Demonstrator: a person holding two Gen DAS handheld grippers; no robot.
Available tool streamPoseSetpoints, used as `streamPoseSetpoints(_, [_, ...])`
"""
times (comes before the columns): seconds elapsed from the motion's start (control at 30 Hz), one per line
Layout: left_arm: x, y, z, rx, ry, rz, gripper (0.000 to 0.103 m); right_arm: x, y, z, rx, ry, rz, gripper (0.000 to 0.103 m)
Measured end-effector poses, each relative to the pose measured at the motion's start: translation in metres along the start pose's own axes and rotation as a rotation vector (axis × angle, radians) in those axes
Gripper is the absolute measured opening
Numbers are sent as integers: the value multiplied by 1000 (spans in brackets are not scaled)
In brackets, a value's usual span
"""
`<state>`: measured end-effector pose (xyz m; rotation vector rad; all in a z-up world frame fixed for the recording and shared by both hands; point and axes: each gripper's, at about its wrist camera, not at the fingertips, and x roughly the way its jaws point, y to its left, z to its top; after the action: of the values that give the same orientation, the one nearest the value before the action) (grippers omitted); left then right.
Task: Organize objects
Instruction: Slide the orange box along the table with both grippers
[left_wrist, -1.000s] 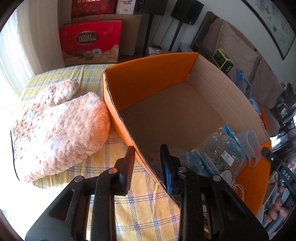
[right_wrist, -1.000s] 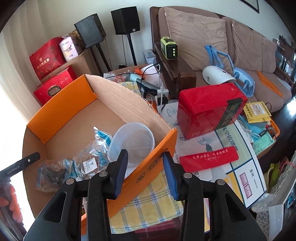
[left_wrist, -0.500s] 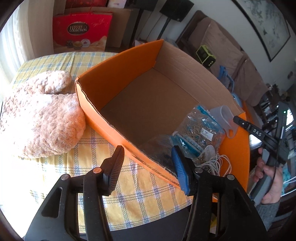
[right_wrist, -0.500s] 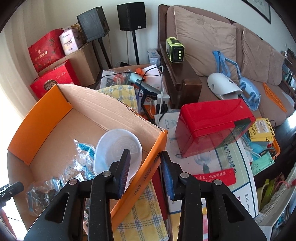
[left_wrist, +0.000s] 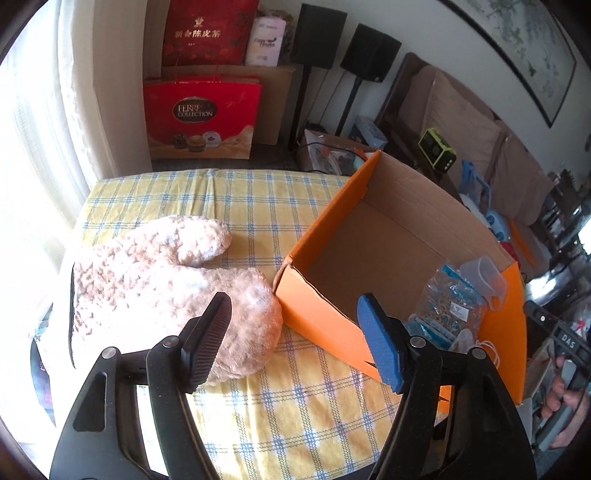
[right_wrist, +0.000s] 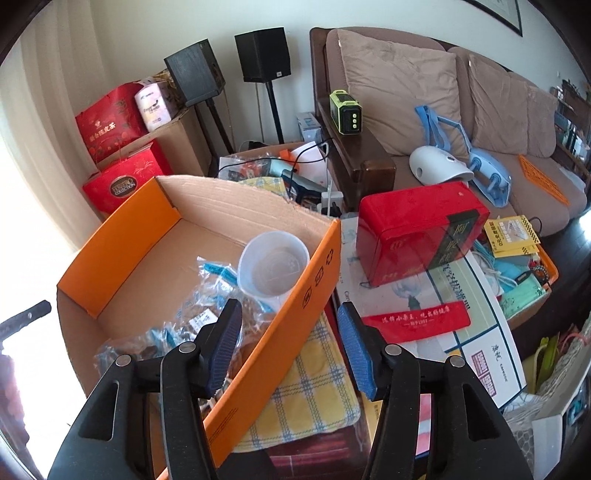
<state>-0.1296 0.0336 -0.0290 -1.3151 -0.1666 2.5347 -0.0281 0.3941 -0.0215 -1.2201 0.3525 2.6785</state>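
An open orange cardboard box (left_wrist: 317, 306) stands on a yellow checked cloth (left_wrist: 258, 199). It holds a clear plastic cup (right_wrist: 273, 260) and clear bags of small items (left_wrist: 452, 308). A pink plush toy (left_wrist: 155, 284) lies on the cloth left of the box. My left gripper (left_wrist: 293, 338) is open and empty above the cloth, between the plush and the box's near corner. My right gripper (right_wrist: 288, 347) is open and empty, its jaws astride the box's orange wall (right_wrist: 295, 317) without touching it.
A red tin box (right_wrist: 417, 229), a red flat case (right_wrist: 417, 319) and papers lie right of the box. A sofa (right_wrist: 443, 92) with a white device (right_wrist: 437, 170) stands behind. Red gift bags (left_wrist: 199, 114) and black speakers (left_wrist: 369, 51) stand at the back.
My left gripper has drawn back and left from the box wall and opened wider; the plush is now in front of it. My right gripper has opened wider beside the box's wall.
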Motion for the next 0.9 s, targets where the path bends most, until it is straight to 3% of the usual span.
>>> streamPoseSetpoints(0.33, [49,3,30,33,38,53,66,0,18,-33,-1,67,44,58])
streamPoseSetpoints(0.43, [56,-3,28,49,56,33,57,4,25,-36,-12,74,38,51])
streamPoseSetpoints(0.5, [61,-9,26,70,75,33,39,8,26,-35,-14,85,44,44])
streamPoseSetpoints(0.6, [65,-17,21,92,103,26,22,13,30,-34,-24,92,49,37])
streamPoseSetpoints(0.9, [58,-22,17,93,99,28,20,17,32,-29,-65,88,-6,34])
